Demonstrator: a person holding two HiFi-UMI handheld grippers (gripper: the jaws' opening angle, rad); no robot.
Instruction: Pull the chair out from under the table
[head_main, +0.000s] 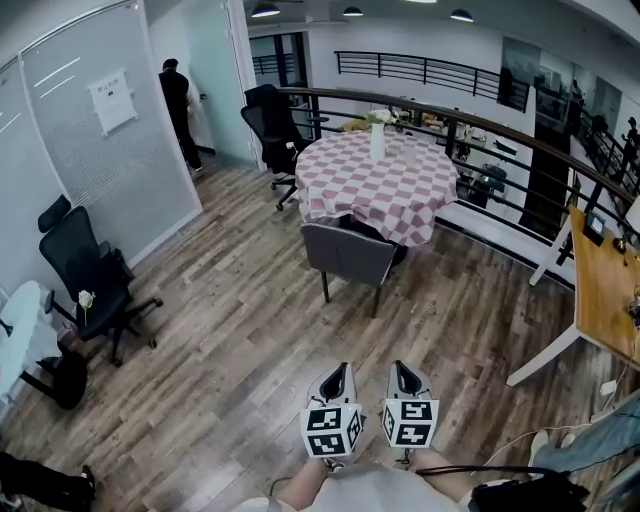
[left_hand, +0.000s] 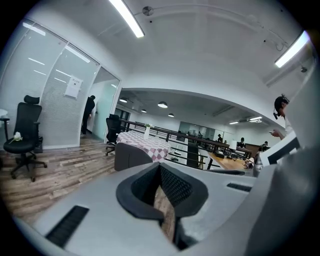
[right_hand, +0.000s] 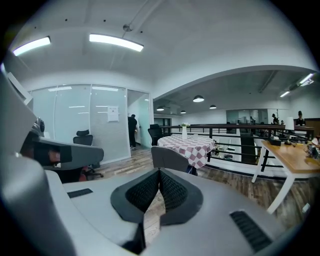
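A grey upholstered chair (head_main: 348, 255) stands with its back toward me, tucked against the near side of a round table (head_main: 345, 175) covered in a pink-and-white checked cloth. My two grippers sit side by side at the bottom of the head view, well short of the chair. The left gripper (head_main: 337, 374) is shut with nothing in it, and the right gripper (head_main: 403, 371) is shut and empty too. From the left gripper (left_hand: 161, 168) the chair (left_hand: 131, 156) and table (left_hand: 145, 141) lie ahead. Beyond the right gripper (right_hand: 159, 173) are the same chair (right_hand: 170, 158) and table (right_hand: 186, 144).
A white vase (head_main: 377, 140) stands on the table. Black office chairs stand at the left wall (head_main: 92, 272) and behind the table (head_main: 272, 120). A person (head_main: 178, 108) stands by the far door. A black railing (head_main: 520, 140) curves behind the table; a wooden desk (head_main: 605, 290) is at right.
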